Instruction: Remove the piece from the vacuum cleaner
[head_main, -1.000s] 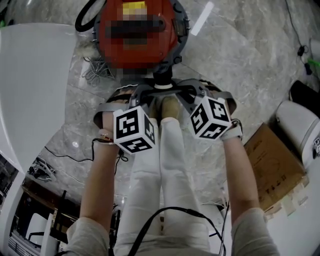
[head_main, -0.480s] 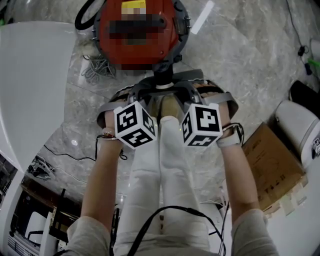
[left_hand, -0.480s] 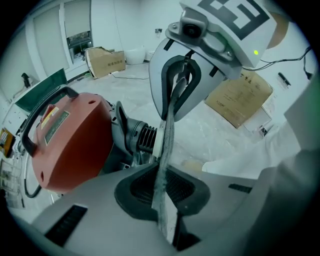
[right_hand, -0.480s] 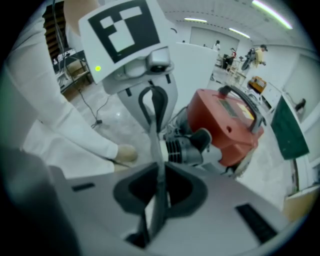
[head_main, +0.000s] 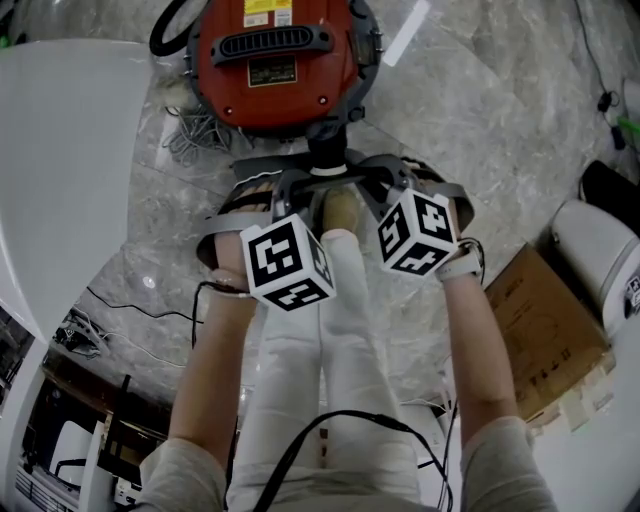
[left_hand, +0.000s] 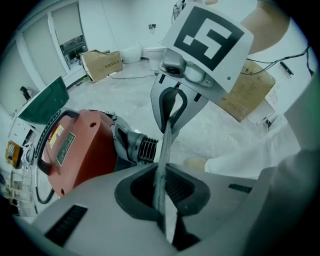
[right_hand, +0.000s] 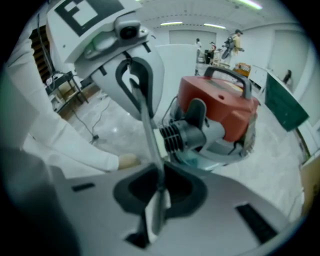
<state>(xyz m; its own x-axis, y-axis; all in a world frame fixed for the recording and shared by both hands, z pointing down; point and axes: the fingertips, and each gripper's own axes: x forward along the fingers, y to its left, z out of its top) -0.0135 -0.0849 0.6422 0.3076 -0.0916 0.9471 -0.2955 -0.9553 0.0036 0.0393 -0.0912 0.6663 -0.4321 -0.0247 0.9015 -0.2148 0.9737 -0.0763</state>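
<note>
Hose connector (left_hand: 141, 148): black, ribbed, plugged into the front inlet of the red vacuum cleaner (head_main: 275, 60). Not off yet.

Left gripper (left_hand: 166, 135): jaws pressed together, nothing visible between the pads. The tips sit just beside the connector, on its near side. Right gripper (right_hand: 145, 117): jaws likewise closed flat on themselves and empty, with the connector close alongside. The two sets of tips nearly meet in front of the inlet. No view settles whether either one touches the connector.

Risks, as I judge them:
- Closed jaws have no purchase on a round collar. A push or pry from here would likely skid off the ribs.
- The canister stands free on a smooth floor, so a pull may drag the whole machine toward the person instead of freeing the piece.
- The tips are crowded together and may knock each other.

Surroundings: grey marble-look floor (head_main: 480, 120). A loose tangle of cord (head_main: 195, 135) lies beside the canister. White trouser legs (head_main: 330, 340) run directly below the grippers. A cardboard box (head_main: 545, 320) sits off to the right and a white panel (head_main: 70, 170) to the left.
</note>
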